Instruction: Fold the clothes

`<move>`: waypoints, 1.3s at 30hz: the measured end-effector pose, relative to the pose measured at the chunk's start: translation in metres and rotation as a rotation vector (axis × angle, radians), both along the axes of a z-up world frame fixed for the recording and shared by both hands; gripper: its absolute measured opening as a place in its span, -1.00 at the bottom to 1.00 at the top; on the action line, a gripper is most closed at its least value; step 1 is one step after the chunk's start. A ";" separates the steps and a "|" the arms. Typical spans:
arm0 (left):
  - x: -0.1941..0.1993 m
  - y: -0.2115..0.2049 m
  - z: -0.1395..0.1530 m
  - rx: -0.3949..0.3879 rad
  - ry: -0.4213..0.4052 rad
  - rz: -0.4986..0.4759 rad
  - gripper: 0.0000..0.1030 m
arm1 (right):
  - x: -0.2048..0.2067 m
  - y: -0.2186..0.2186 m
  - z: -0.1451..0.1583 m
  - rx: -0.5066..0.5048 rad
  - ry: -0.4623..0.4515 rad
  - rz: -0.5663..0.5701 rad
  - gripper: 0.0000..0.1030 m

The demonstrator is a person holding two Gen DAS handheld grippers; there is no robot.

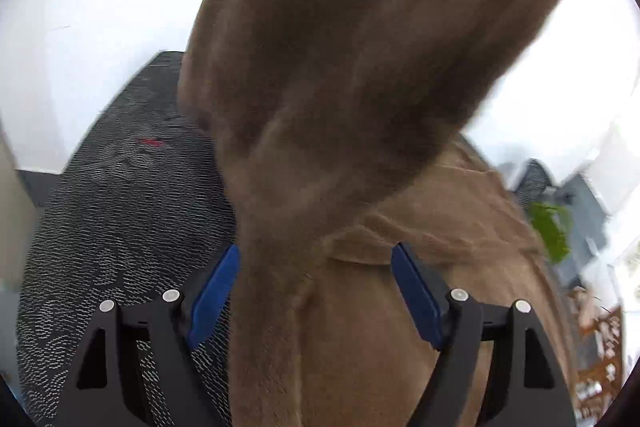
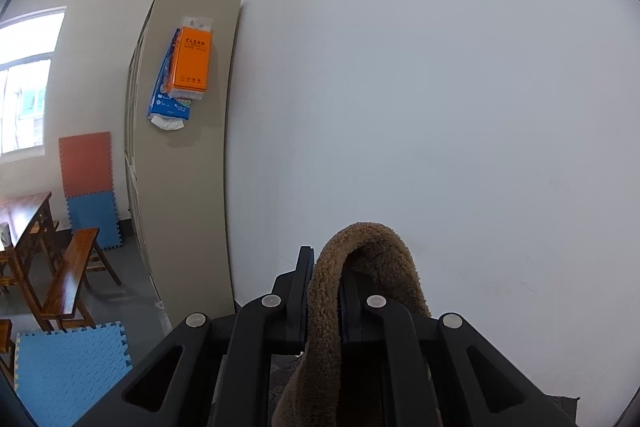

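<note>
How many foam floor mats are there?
3, maybe more hidden. An orange mat leans on the wall above a blue mat; another blue mat lies on the floor, by the bench.

The brown garment is looking like thick, fuzzy fleece cloth. Under it, at nine o'clock, a dark woven surface is showing rough and speckled. The wooden bench is gleaming glossy at eight o'clock.
</note>
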State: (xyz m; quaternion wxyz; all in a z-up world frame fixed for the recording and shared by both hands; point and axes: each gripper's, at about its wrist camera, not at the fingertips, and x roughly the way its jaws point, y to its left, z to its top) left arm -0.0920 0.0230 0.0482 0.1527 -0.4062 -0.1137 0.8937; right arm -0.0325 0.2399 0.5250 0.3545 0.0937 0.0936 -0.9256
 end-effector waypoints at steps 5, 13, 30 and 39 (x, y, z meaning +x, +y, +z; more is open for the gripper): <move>-0.013 -0.027 -0.009 0.001 -0.040 0.165 0.59 | 0.004 -0.012 0.008 -0.020 0.016 0.014 -0.77; -0.009 -0.079 -0.021 0.035 -0.075 0.331 0.59 | -0.038 0.016 -0.004 -0.049 -0.053 -0.103 -0.77; -0.002 -0.096 -0.029 0.057 -0.085 0.355 0.60 | -0.058 -0.003 -0.012 -0.061 -0.173 0.035 -0.77; 0.058 -0.032 0.040 -0.107 0.315 0.056 0.61 | -0.055 -0.074 -0.016 0.026 -0.177 0.133 -0.77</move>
